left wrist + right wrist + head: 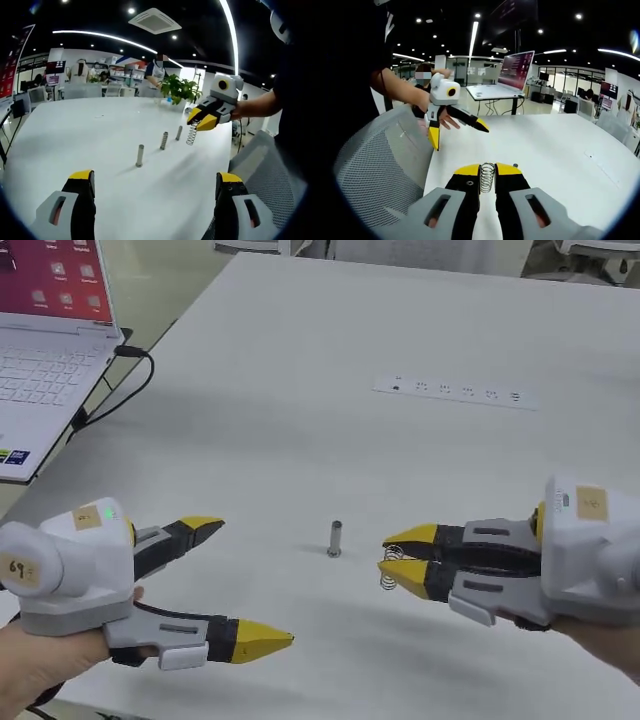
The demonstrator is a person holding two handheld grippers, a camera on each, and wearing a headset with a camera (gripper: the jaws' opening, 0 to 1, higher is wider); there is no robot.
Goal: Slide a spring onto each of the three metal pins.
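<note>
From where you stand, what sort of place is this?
Most likely an open-plan office: a laptop and power strip sit on a long white table, with a mesh chair beside it and ceiling spotlights overhead.

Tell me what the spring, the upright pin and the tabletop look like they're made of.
The spring is thin coiled wire, bright and silvery, likely steel. The pin is a grey cylinder with a dull metallic sheen, probably steel or aluminium. The tabletop is smooth, matte white and uniform, perhaps laminate or painted board; the look leaves that open.
</note>
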